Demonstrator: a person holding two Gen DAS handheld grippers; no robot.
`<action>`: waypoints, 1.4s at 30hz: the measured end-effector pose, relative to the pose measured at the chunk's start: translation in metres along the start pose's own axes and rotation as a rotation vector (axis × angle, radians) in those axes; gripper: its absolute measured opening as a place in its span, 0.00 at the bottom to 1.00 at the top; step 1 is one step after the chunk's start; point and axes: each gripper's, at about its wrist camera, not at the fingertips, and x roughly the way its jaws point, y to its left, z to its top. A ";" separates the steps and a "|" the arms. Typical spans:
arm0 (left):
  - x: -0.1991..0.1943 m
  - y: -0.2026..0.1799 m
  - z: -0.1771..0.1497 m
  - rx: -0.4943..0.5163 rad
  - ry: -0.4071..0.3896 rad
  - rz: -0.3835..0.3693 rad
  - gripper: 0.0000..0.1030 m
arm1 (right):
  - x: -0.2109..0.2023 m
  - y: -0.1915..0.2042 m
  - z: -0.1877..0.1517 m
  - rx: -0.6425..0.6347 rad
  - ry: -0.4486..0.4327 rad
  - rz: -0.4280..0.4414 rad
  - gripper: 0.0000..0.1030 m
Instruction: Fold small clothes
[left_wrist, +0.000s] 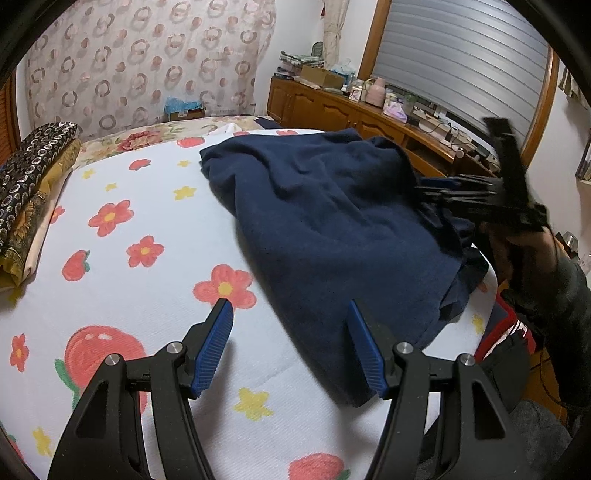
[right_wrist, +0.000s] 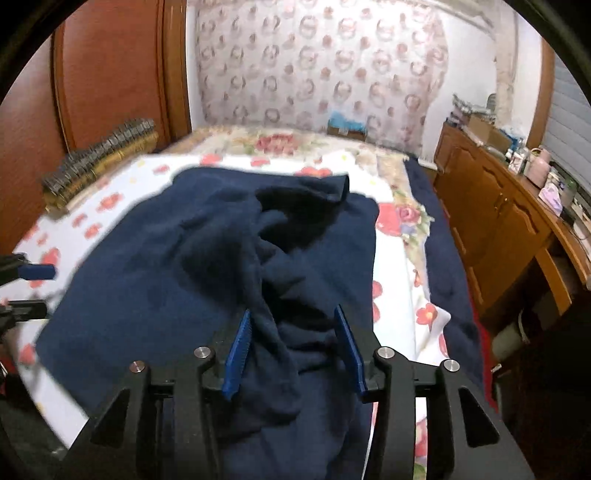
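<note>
Left gripper (left_wrist: 290, 314): jaws apart, nothing between them, hovering over the flowered sheet (left_wrist: 122, 280) at the near edge of the navy garment (left_wrist: 332, 236). Garment lies crumpled on the bed's right half. Right gripper (right_wrist: 291, 325): jaws released, a bunched ridge of the cloth between them, pads not pressing

Counts recorded from both wrist views. One dark blue garment (left_wrist: 332, 229) lay on one flowered bedsheet (left_wrist: 140, 295). Two grippers were seen: the left gripper (left_wrist: 291, 347) and the right gripper (right_wrist: 295, 347), each with two blue finger pads. One stack of folded patterned fabrics (left_wrist: 33, 192) sat at the bed's edge. One wooden cabinet (left_wrist: 332, 107) ran along the wall, carrying one cardboard box (left_wrist: 321, 75) and one pink jug (left_wrist: 375, 90); smaller items there were too cluttered to count.
</note>
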 end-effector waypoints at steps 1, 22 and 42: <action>0.000 0.000 0.000 0.000 0.001 0.000 0.63 | 0.007 -0.002 0.002 -0.001 0.012 -0.001 0.48; -0.009 0.001 0.002 -0.007 -0.022 -0.020 0.63 | -0.106 -0.017 -0.013 0.101 -0.140 0.194 0.05; -0.001 0.015 0.055 0.025 -0.085 -0.002 0.79 | -0.039 -0.035 0.014 0.112 -0.088 0.066 0.37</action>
